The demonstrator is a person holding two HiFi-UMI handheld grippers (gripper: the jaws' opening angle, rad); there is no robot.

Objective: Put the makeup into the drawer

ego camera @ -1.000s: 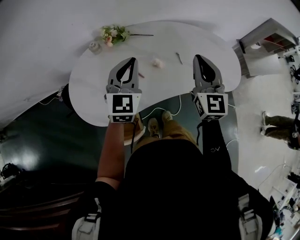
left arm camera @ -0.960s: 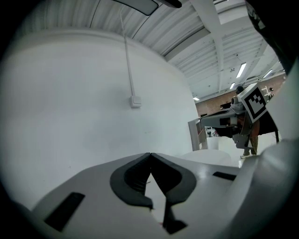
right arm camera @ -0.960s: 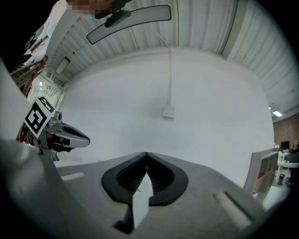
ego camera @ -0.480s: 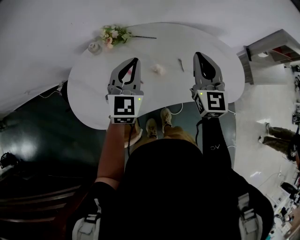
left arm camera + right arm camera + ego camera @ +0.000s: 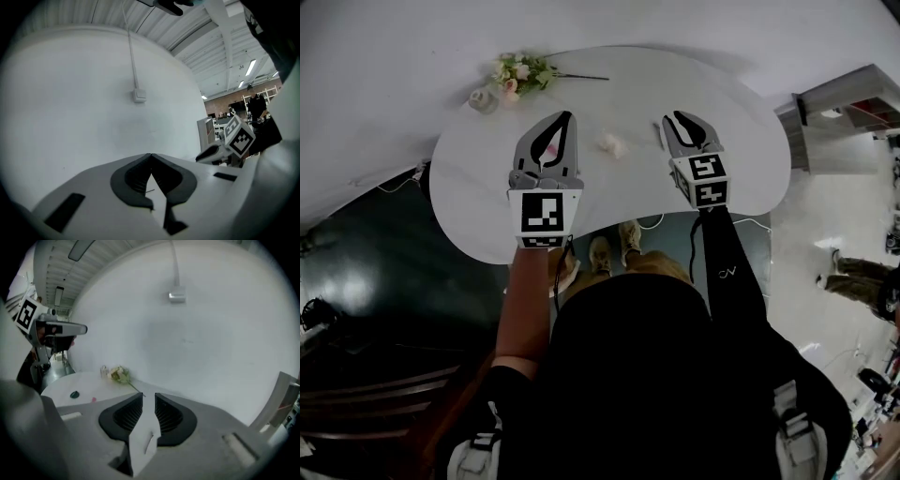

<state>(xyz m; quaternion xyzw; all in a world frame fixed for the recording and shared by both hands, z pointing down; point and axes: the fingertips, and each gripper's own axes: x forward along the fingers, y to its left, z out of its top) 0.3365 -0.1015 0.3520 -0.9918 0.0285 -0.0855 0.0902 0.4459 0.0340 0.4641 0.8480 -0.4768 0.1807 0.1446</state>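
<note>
On the white table (image 5: pixel 478 197) lie a pale pink puff (image 5: pixel 610 142) and a slim makeup stick (image 5: pixel 660 136). My right gripper (image 5: pixel 679 119) hovers just right of the stick. Its jaws have just been opening and now stand a little apart with nothing between them. Through that gap in the right gripper view (image 5: pixel 148 395) the stick (image 5: pixel 150 444) shows on the table below. A small dark green item (image 5: pixel 74 394) and a pink one (image 5: pixel 93 399) lie further left. My left gripper (image 5: pixel 567 117) is shut and empty above the table's middle, its tips meeting (image 5: pixel 151 154). No drawer is in view.
A spray of artificial flowers (image 5: pixel 517 72) and a small jar (image 5: pixel 481 97) sit at the table's far left edge, against the white wall. A grey shelf unit (image 5: pixel 839 98) stands to the right. The person's feet (image 5: pixel 614 248) are under the near edge. Cables run across the floor.
My right gripper has dropped and swung left toward the slim stick, and its jaws have parted slightly. The left gripper has drifted a little to the left.
</note>
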